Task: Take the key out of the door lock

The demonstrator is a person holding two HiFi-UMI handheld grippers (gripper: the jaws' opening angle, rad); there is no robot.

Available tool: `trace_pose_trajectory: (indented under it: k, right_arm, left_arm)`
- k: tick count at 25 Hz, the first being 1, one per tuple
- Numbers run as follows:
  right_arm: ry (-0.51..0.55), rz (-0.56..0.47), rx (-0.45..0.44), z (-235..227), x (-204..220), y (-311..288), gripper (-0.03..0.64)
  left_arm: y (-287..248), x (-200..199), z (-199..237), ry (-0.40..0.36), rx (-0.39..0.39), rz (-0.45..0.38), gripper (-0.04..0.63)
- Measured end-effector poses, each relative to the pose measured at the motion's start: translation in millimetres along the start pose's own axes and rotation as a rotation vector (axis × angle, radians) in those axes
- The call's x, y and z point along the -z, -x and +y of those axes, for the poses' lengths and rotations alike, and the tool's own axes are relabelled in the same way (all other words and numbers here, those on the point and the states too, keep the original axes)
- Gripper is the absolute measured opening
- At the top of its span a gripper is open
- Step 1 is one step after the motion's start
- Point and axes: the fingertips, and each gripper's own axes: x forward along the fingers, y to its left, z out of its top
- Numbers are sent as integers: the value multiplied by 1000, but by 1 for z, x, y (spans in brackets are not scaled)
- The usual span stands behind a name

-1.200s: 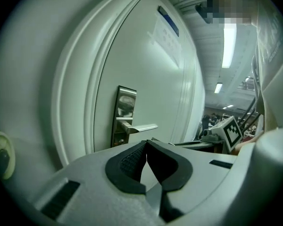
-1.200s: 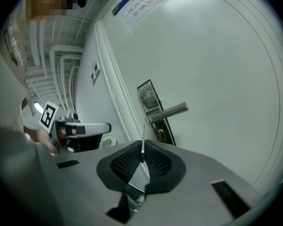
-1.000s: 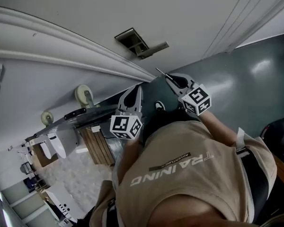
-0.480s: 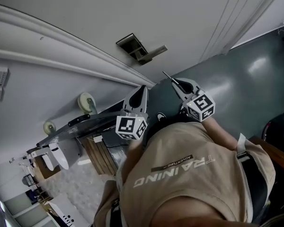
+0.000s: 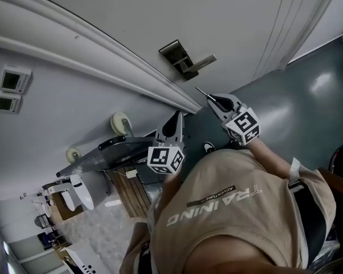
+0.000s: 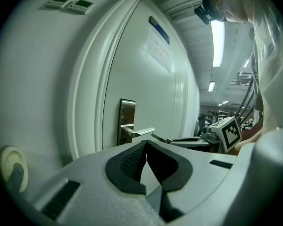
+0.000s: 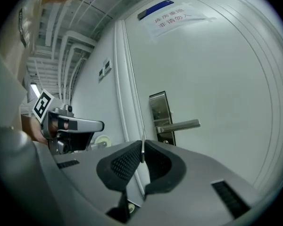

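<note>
Key (image 7: pixel 142 149) sits edge-on betw. the pads of the right hand-held gripper (image 7: pixel 143 143), which is clamped on it. It's clear of the lock plate (image 7: pixel 159 112) & door (image 7: pixel 217 69), so prob. out of the lock. To finish well: firm squeeze, since the thin blade could pivot. Draw straight back w/o twist, away from the handle (image 7: pixel 179 125). Left hand-held gripper (image 6: pixel 145 146) is closed on nothing, near the door frame.

The head view looks steeply down past the person's shirt (image 5: pixel 228 210) to the door handle (image 5: pixel 203 61). Both gripper views look about level along their own fingers (image 6: pixel 127 161) at this same handle, from near. The left one sees the door (image 6: pixel 146 79) more slantwise.
</note>
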Motion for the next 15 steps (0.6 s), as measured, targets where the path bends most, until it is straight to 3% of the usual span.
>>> trace_pose_trajectory:
  k: [3, 5, 7, 9, 12, 15]
  right_arm:
    - [69, -36, -1, 9, -24, 1, 28]
    - [129, -64, 16, 10, -41, 1, 28]
    - [102, -83, 30, 8, -47, 3, 28]
    - [22, -98, 19, 6, -47, 7, 28]
    - [25, -89, 9, 7, -49, 7, 28]
    - [45, -90, 12, 10, -52, 7, 28]
  left_arm:
    - [8, 5, -4, 45, 19, -3, 9]
    - [9, 9, -2, 132, 33, -14, 9]
    - [10, 7, -2, 186, 49, -31, 9]
    - [12, -1, -5, 151, 50, -56, 9]
    - [11, -11, -1, 62, 30, -87, 9]
    - [7, -6, 7, 82, 20, -89, 9]
